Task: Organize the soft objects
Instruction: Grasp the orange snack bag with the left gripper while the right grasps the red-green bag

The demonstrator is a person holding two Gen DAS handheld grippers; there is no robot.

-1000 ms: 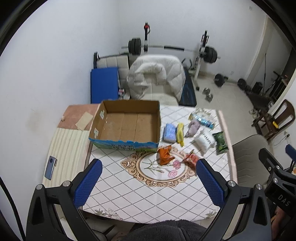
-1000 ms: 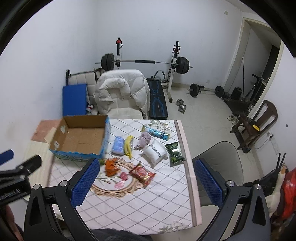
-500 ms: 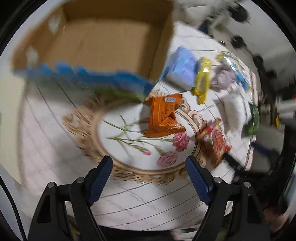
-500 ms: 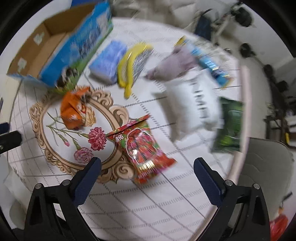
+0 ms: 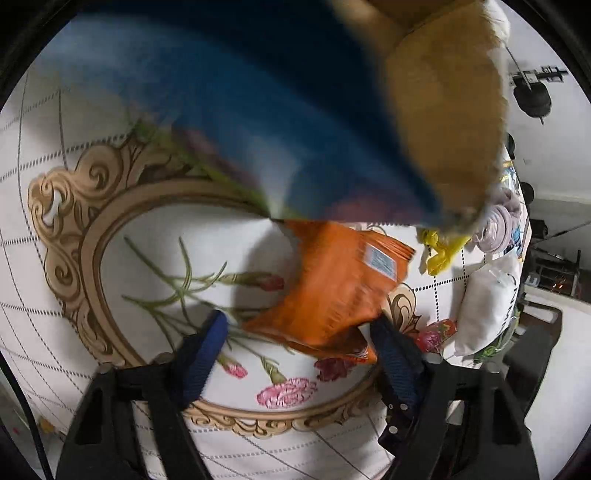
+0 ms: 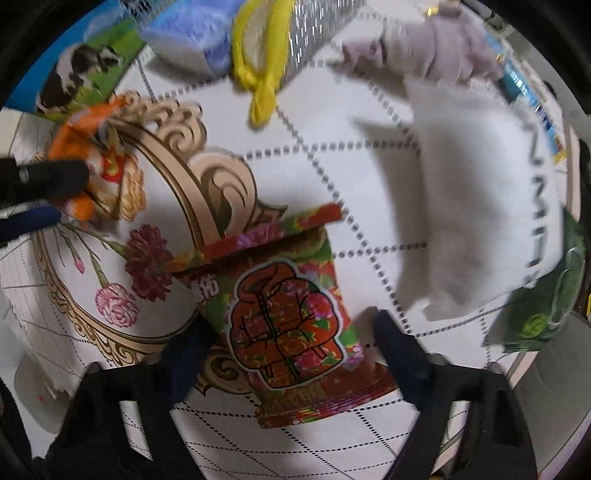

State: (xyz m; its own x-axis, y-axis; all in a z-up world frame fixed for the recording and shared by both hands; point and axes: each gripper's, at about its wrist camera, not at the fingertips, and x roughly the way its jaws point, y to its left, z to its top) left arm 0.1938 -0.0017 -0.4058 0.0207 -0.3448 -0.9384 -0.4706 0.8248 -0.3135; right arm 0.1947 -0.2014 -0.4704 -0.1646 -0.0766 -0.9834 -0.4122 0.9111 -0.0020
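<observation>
My left gripper is open, its fingers on either side of the near end of an orange snack packet lying on the tablecloth just in front of the cardboard box. My right gripper is open, its fingers on either side of a red flowered packet. The left gripper's fingertips show at the orange packet in the right wrist view.
Beyond lie a yellow tied bag, a blue soft pack, a lilac cloth, a white pillow pack and a green packet. The box's printed blue side stands at far left.
Both grippers have dropped from high above the table down to the packets. The left now brackets the orange packet, the right the red flowered one. Both stay open.
</observation>
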